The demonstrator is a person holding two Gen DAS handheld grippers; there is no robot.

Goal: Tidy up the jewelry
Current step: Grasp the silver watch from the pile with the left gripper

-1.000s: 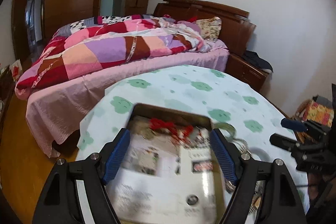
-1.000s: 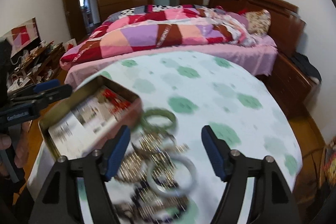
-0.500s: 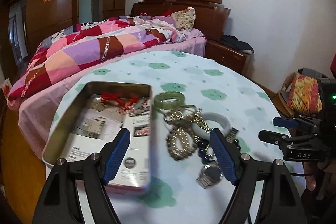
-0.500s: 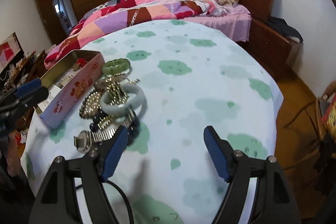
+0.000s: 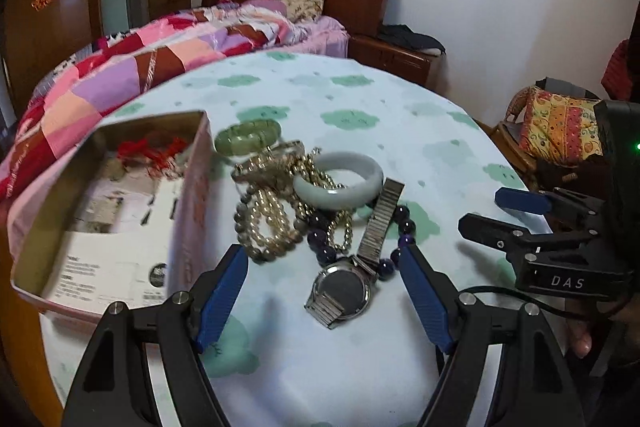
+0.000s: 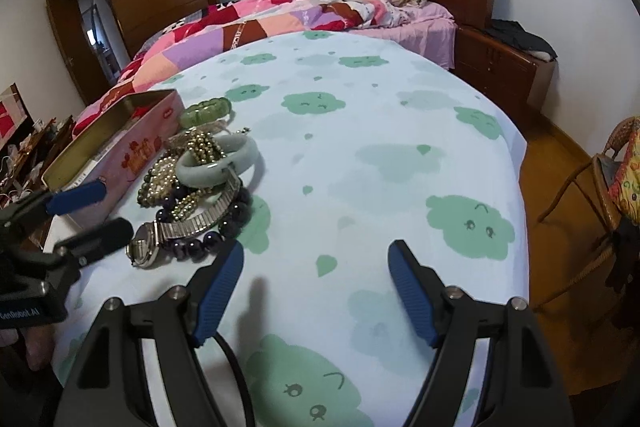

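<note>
I have the round table with its cloud-print cloth ahead of me, the open pink tin sitting at its left side and the jewelry heap piled just beside the tin's right wall, touching it or nearly so. I judge the job is barely begun: a red cord piece seems to lie in the tin, everything else is on the cloth. The step in hand is the first pick, and I would take the outermost piece, the metal watch, since it lies nearest my left gripper and partly free of the tangle; its band runs over the dark purple bead strand, so I should lift slowly and watch for beads dragging along. The pale jade bangle rests on the gold bead bracelets, with the green bangle farthest back. Both tools angle down at the table; the left's jaws stand wide and empty, straddling the watch, while my right gripper is equally wide, empty, over bare cloth right of the heap.
</note>
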